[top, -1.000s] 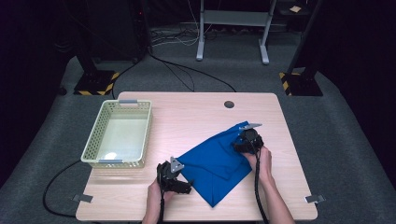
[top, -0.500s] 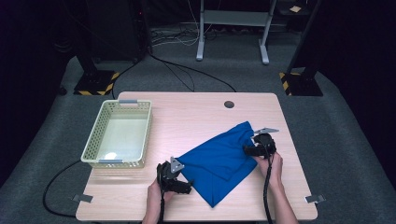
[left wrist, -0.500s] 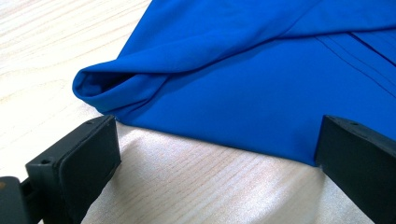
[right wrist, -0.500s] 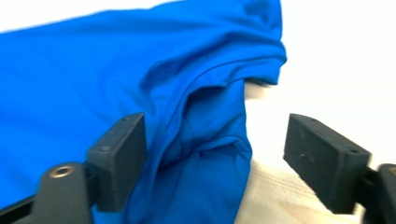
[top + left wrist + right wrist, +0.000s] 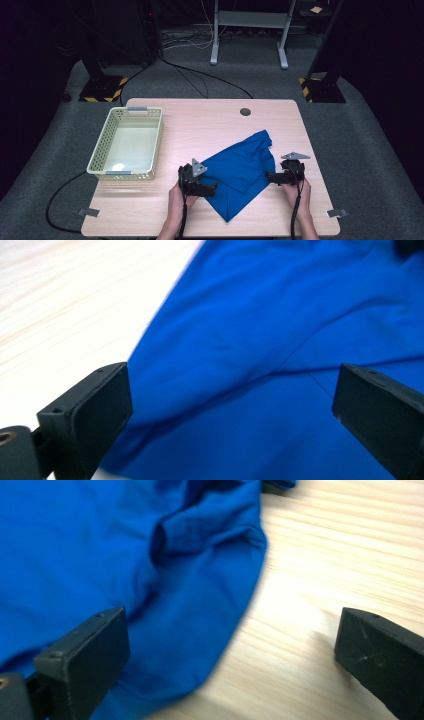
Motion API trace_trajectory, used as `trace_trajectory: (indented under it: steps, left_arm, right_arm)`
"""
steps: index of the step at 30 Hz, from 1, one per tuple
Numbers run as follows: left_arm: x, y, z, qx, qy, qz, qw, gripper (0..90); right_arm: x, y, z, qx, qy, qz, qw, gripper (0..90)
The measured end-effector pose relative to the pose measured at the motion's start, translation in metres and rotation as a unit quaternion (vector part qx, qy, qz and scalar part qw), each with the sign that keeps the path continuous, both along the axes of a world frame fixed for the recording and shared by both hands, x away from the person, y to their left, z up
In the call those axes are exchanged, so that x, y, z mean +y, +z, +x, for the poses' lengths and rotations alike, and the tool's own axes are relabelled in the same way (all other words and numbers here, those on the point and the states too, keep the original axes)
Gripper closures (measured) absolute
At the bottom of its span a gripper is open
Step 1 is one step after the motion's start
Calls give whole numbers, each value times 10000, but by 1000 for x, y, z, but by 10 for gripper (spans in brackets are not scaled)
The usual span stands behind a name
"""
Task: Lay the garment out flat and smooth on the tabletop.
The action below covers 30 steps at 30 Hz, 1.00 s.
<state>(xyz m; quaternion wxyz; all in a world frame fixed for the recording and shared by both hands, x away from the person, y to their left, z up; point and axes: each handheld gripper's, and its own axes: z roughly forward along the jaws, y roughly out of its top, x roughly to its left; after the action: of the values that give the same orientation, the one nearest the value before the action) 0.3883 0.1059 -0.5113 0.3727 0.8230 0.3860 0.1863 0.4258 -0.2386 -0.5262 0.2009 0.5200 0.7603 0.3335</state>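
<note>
From the high view I see a blue cloth (image 5: 240, 172) lying rumpled in the lower centre of the frame, on a pale wooden table (image 5: 210, 125). My left gripper (image 5: 209, 189) sits at the cloth's lower left edge; in the left gripper view its jaws stand wide apart over the fabric, not pinching it. My right gripper (image 5: 270, 176) sits at the cloth's right edge. Its jaws have just been opening and now stand wide apart, one over cloth, one over bare wood. A cream basket (image 5: 98, 159) stands at centre left.
</note>
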Motion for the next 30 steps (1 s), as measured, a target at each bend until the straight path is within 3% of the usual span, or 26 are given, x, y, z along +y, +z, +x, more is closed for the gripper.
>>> trace_trajectory:
  steps: [2, 7, 9, 22, 30]
  left_arm:
    - [-3, -5, 4, 147, -75, 23, 9999, 0]
    - [-4, -14, 2, 248, -96, 264, 9993, 0]
    - [-2, -18, -2, 158, -88, 203, 9996, 0]
    - [19, -19, -27, 185, -7, 185, 9997, 2]
    - [25, -18, -44, 74, 118, 272, 9995, 4]
  right_arm:
    - [0, -1, -1, -11, 30, -175, 9998, 6]
    - [0, -2, -4, -64, 76, -157, 9998, 9]
    - [0, -2, -4, -65, 87, -151, 9998, 10]
    - [15, -2, -19, -115, 254, -173, 9995, 15]
    - [29, -3, -28, -119, 461, -175, 9987, 17]
